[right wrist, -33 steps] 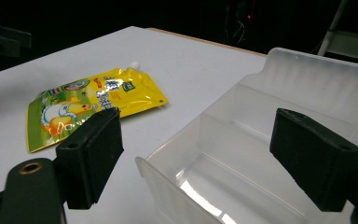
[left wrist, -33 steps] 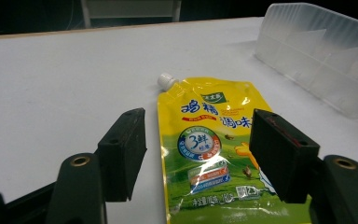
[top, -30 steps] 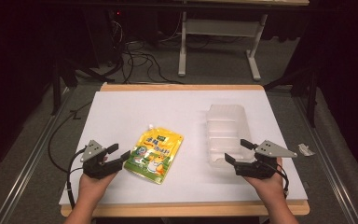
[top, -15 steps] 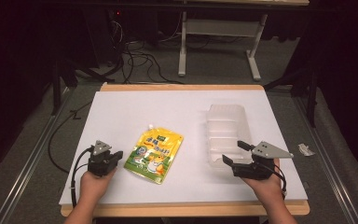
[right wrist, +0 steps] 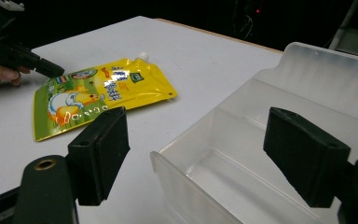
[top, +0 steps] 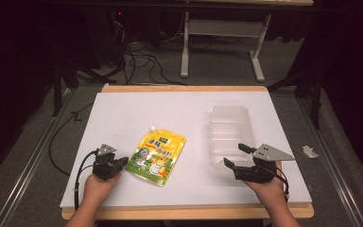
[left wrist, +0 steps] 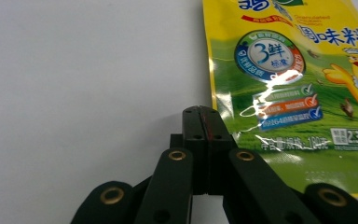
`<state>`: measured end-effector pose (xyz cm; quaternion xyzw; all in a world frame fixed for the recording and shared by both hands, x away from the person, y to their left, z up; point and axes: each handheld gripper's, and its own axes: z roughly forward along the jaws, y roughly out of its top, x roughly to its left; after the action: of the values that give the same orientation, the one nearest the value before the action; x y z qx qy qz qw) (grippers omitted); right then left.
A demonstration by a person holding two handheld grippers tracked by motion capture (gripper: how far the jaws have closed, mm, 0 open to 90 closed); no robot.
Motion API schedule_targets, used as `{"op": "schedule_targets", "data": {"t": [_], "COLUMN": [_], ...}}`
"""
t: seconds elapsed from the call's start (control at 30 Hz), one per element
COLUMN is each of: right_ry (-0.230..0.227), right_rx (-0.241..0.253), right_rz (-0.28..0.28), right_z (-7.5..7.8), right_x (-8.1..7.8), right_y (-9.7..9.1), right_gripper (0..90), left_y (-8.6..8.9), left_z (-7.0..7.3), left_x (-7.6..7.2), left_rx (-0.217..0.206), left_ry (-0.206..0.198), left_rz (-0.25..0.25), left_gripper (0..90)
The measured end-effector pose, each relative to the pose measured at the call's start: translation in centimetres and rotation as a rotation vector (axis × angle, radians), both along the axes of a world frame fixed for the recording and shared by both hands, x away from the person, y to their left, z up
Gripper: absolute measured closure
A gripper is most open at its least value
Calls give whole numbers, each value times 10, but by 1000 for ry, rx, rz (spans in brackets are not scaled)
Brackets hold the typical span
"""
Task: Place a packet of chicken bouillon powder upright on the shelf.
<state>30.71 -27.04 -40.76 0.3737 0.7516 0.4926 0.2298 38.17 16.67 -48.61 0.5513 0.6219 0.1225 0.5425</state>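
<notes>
Fingers of the left gripper (left wrist: 200, 116) have snapped together on nothing, tips at the left edge of the yellow seasoning pouch (top: 156, 155), which lies flat mid-desk; a grab there needs reopening. Right gripper (top: 238, 155) fingers stand apart around the clear tray (top: 230, 133) rim. White desk (top: 123, 113) offers open room beyond both

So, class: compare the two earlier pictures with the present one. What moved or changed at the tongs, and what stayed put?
The left tongs have shut, jaw against jaw, and sunk to the sheet beside the yellow pouch's edge; whether they pinch it cannot be told. The right tongs have just been closing slightly, yet remain open astride the clear tray's near wall. Pouch, tray and right hand kept their places.
</notes>
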Motion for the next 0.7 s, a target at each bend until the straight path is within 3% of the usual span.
{"op": "schedule_targets", "data": {"t": [0.17,0.33,0.47,0.57,0.7], "right_ry": [7,3,-6,-3,-1], "right_rx": [-1,-2,1,6,7], "right_rz": [-3,-2,-2,-6,-10], "right_z": [-1,0,1,2,2], "right_x": [1,1,1,0,0], "right_y": [0,-1,-2,-3,-3], "right_gripper": [240,241,240,240,240], "left_y": [-4,-23,-38,-47,-51], "left_z": [1,3,6,7,7], "left_x": [-11,-29,-38,-43,-45], "left_rx": [-7,20,28,28,34], "left_ry": [15,17,6,-5,-14], "left_rz": [-72,-189,-253,-284,-284], "left_gripper": [900,900,900,900,900]}}
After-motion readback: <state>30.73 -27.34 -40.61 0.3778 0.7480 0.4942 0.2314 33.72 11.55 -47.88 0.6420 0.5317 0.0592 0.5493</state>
